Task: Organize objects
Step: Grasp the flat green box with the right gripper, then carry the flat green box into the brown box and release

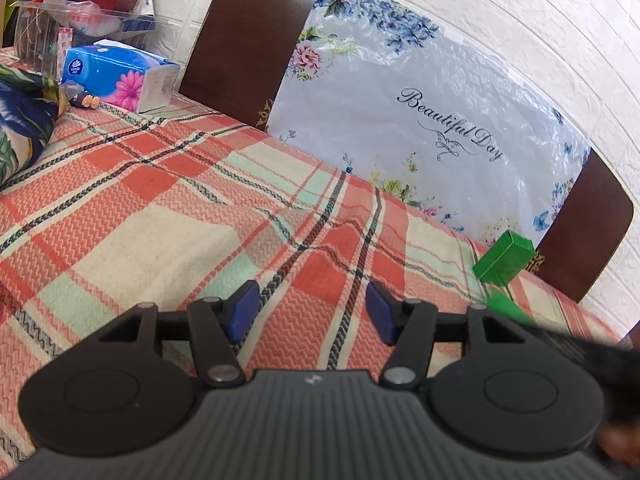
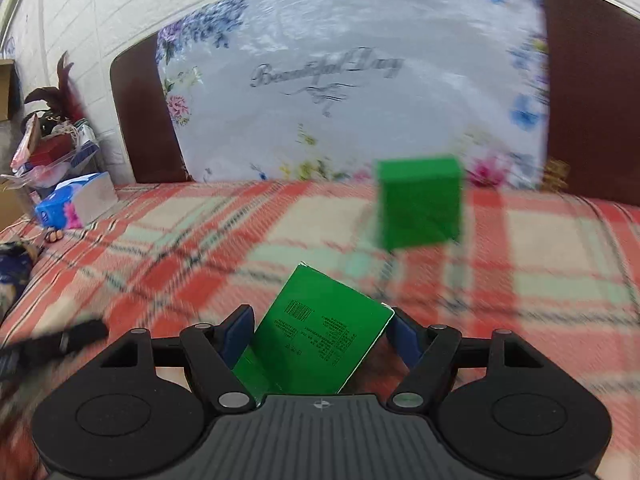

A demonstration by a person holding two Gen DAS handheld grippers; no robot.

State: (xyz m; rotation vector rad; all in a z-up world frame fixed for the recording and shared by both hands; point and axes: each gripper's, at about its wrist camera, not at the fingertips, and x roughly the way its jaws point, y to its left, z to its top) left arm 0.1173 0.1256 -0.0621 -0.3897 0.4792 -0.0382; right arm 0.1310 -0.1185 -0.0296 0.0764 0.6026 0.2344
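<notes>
My right gripper [image 2: 318, 328] is shut on a flat green box [image 2: 316, 340] with black print, held tilted just above the plaid bedspread [image 2: 192, 240]. A second green box [image 2: 420, 204] stands upright on the bed ahead and slightly right, near the headboard. In the left wrist view that box [image 1: 503, 258] sits at the far right, with another green piece [image 1: 505, 307] just in front of it, partly hidden. My left gripper [image 1: 312, 312] is open and empty, low over the bedspread [image 1: 160, 208].
A dark wooden headboard [image 1: 248, 40] carries a floral plastic-wrapped pillow [image 1: 420, 92] reading "Beautiful Day". A blue tissue pack [image 1: 120, 76] and a cluttered clear bin [image 1: 60, 12] lie at the far left. A patterned dark cushion [image 1: 20, 120] lies at the left edge.
</notes>
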